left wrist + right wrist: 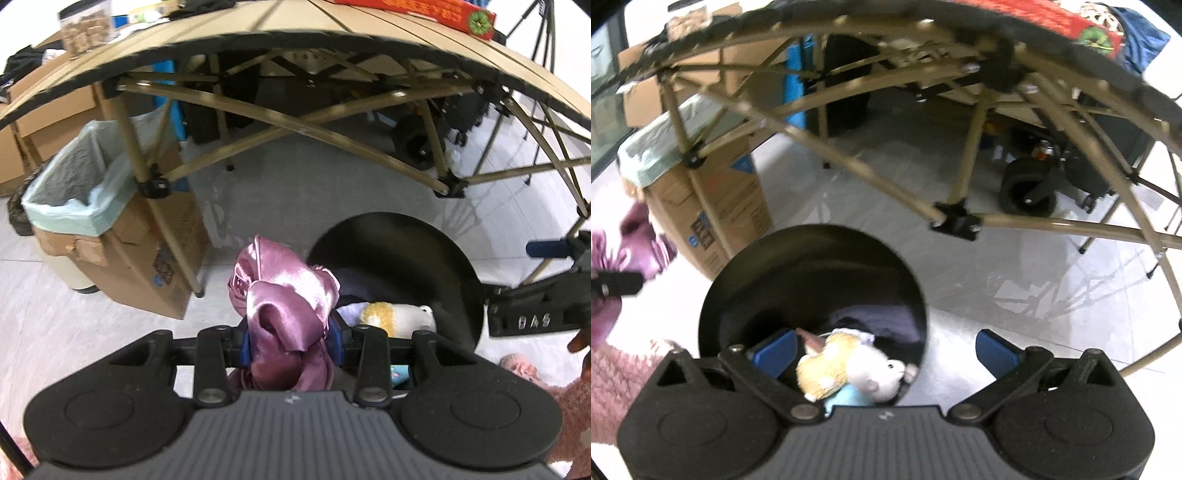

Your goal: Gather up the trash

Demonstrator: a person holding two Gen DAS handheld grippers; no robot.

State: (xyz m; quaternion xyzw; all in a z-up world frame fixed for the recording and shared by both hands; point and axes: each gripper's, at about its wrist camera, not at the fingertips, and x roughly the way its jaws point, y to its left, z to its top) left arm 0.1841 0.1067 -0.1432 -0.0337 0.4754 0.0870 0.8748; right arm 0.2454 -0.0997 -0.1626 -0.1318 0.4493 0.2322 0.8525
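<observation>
My left gripper (291,343) is shut on a bunched shiny purple satin cloth (284,295), which bulges up between the blue pads. It hangs just left of a round black bin (399,251) on the floor. A yellow and white plush toy (395,314) lies inside the bin on dark clothes. In the right wrist view, my right gripper (886,349) stands wide open above the near rim of the same bin (812,280), with the plush toy (849,369) lying below between its blue fingers (995,349), untouched. The purple cloth (639,240) shows at the left edge.
A folding table frame (295,122) with tan crossed legs stands close behind the bin. A cardboard box lined with a pale green bag (77,184) sits at the left. A wheeled cart (1030,192) is under the table. A pink fuzzy sleeve (617,384) is at lower left.
</observation>
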